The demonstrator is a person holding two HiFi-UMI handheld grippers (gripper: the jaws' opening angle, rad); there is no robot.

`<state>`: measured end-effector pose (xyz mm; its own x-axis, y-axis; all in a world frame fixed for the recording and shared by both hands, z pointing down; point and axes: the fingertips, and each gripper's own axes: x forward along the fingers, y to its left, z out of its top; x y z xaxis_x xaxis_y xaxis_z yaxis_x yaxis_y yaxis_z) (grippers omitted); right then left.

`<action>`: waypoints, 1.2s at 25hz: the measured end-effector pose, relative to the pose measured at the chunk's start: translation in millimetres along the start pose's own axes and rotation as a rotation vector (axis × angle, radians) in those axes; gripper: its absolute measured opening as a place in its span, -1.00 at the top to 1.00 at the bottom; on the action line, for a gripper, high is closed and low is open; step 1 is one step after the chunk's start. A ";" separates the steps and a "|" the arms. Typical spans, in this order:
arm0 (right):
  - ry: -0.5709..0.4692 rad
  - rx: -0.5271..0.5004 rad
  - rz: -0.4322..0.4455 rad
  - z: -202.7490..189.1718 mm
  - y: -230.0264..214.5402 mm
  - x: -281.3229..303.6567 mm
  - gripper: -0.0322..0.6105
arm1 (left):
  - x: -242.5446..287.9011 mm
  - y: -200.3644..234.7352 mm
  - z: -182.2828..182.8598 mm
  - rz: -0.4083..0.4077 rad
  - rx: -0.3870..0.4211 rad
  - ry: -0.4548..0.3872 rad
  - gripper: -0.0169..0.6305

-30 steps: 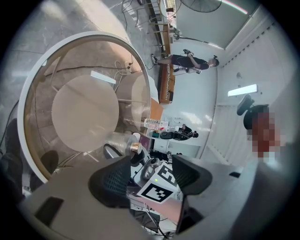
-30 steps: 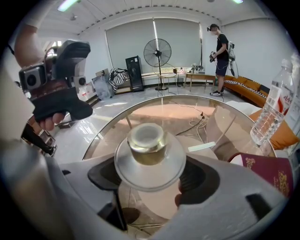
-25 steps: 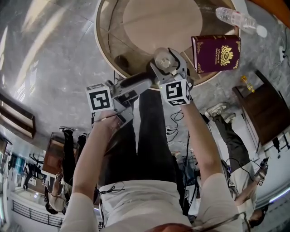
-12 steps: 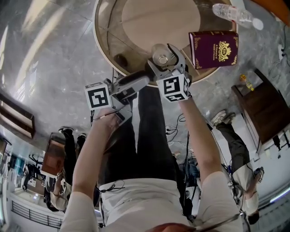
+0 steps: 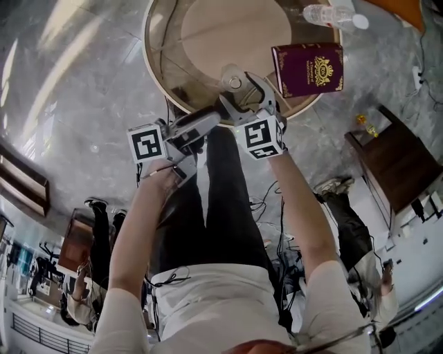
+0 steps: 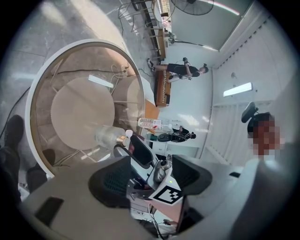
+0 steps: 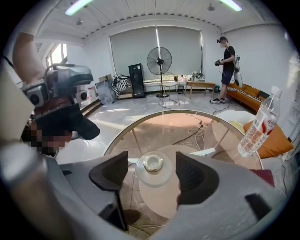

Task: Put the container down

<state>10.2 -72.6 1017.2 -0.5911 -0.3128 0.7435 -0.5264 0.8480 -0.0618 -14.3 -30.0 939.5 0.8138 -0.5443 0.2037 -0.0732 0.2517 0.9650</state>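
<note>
Clear container, upright — on glass table

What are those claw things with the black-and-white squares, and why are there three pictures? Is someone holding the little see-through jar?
A person holds a tool in each hand; each ends in two jaws that pinch like tongs. The squared cubes are part of the tools. One picture comes from a camera on the person's head, looking down; the other two come from cameras riding on the tools. On the round glass table are a small clear container, a dark red book and a water bottle. Nothing is held. The right gripper has just been closing its jaws a little, but they stand apart; the container shows between them, untouched, on the table. The left gripper is open and empty too.
</note>
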 end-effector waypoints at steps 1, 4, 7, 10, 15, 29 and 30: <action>-0.005 0.003 -0.001 4.4 0.6 -7.4 -0.07 | -0.5 -7.7 -1.8 -0.005 0.007 -0.001 0.10; -0.022 0.020 -0.005 19.7 0.3 -32.7 0.01 | -0.4 -32.8 -8.4 -0.010 0.039 0.005 0.10; -0.031 0.040 -0.006 38.5 1.8 -64.1 0.16 | -2.7 -60.6 -17.3 0.020 0.109 0.030 0.10; -0.048 0.042 0.005 64.0 4.7 -103.1 0.25 | -5.4 -98.0 -28.3 0.030 0.147 0.040 0.10; -0.087 0.037 0.009 119.6 1.5 -169.8 0.39 | -13.7 -181.4 -36.5 0.006 0.232 0.022 0.10; -0.205 0.145 -0.064 223.9 19.6 -339.6 0.68 | -75.5 -368.4 -70.6 -0.064 0.520 -0.015 0.24; -0.214 0.141 -0.076 229.5 20.1 -350.2 0.70 | -79.5 -381.3 -72.9 -0.066 0.557 -0.019 0.27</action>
<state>66.3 -44.3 602.8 -0.6545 -0.4689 0.5931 -0.6450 0.7556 -0.1143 -9.1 -24.4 543.3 0.8171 -0.5598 0.1377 -0.3197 -0.2413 0.9163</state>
